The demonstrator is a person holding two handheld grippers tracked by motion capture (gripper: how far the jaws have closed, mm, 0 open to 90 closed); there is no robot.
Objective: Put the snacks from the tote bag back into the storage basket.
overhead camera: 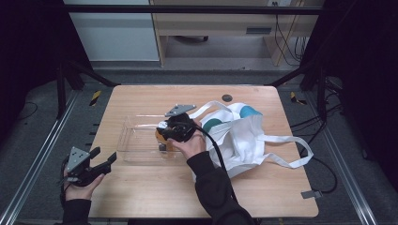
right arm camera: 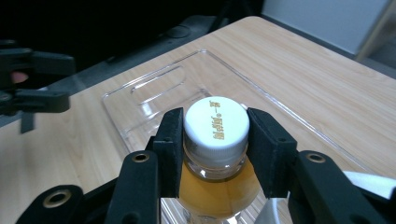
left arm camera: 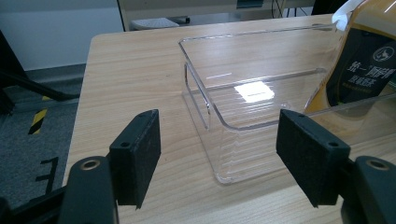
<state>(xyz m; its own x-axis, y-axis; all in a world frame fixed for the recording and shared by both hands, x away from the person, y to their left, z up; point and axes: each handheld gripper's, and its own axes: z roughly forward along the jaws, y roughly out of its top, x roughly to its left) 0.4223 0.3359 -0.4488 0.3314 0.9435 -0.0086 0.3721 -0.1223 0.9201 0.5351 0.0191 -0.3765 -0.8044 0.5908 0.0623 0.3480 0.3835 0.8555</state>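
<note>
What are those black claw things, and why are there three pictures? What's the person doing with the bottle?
A person holds a tool called a gripper in each hand. One picture comes from a camera high above the wooden table. The other two come from small cameras riding on the grippers, looking along their black jaws.

The right gripper squeezes a bottle of orange drink just under its white cap, holding it over a clear plastic box. The left gripper is open and holds nothing, near the table's left front edge. Beside the box lies a white cloth bag with long handles. What is inside the bag is hard to tell.
</note>
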